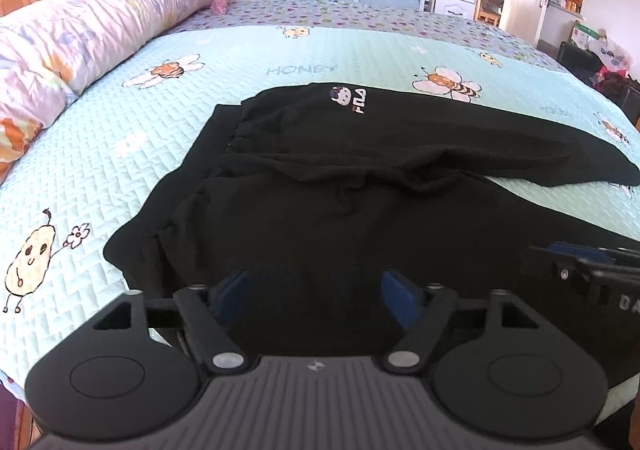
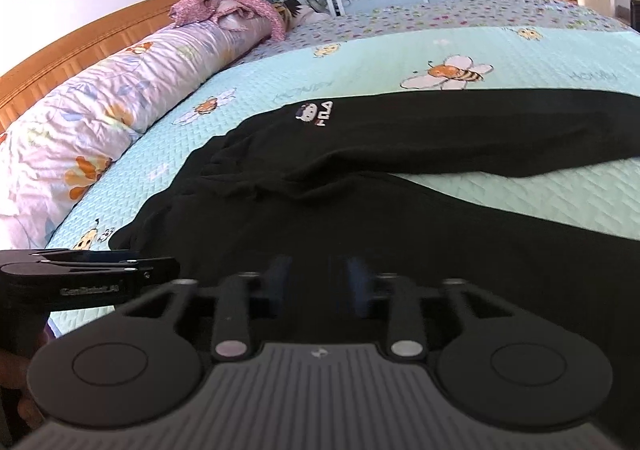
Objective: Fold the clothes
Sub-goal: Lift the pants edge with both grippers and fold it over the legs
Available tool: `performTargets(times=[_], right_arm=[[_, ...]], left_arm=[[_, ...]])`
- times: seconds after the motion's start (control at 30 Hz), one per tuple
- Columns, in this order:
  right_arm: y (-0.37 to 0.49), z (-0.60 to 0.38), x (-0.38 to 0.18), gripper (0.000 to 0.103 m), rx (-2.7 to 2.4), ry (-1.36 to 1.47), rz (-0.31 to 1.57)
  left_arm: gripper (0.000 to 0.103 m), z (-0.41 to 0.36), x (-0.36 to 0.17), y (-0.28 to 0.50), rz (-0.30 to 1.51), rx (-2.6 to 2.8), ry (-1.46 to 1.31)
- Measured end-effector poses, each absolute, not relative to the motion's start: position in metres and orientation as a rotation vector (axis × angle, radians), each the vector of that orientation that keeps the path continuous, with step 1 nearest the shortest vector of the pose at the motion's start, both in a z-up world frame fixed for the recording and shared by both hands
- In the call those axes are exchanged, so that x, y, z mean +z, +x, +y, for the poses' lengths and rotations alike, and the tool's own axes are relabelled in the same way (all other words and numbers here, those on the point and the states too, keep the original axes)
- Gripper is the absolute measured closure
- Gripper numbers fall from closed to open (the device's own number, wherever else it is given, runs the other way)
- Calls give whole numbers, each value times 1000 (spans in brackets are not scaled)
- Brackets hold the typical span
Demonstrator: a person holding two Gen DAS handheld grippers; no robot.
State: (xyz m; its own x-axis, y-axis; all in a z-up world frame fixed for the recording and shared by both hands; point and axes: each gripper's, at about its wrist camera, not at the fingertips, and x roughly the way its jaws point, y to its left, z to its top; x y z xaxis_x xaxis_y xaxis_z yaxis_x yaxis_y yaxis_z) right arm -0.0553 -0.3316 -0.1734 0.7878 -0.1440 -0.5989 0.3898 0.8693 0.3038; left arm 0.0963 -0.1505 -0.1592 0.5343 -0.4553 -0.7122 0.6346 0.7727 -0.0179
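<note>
Black FILA trousers [image 1: 360,178] lie spread on the bee-print bedspread [image 1: 120,154], one leg crossing ahead, the white logo at the far edge. The left gripper [image 1: 316,290] has jaws wide apart over the near fabric. The right gripper [image 2: 320,282] has jaws narrowly parted above the cloth.

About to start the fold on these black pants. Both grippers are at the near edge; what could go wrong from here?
1. The left gripper and right gripper sit close together, so they could collide.
2. The black pants are bunched near the waistband; folding now may trap wrinkles.
3. The far leg splays away from the near one, so a fold may come out uneven.
</note>
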Motion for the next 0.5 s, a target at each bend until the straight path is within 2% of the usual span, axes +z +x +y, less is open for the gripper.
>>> performTargets(times=[0.03,0.07,0.5], right_arm=[[-56,-332,-174,32,-302,433,597],[-56,-332,-174,29,-306,433,594],[-45,-319,-190,27,-247,442,672]], left_arm=[[23,-150,-160,97,769,-655,256],[23,-149,-161,99,772,-651,256],[23,-109,-182,136,846,-511,209]])
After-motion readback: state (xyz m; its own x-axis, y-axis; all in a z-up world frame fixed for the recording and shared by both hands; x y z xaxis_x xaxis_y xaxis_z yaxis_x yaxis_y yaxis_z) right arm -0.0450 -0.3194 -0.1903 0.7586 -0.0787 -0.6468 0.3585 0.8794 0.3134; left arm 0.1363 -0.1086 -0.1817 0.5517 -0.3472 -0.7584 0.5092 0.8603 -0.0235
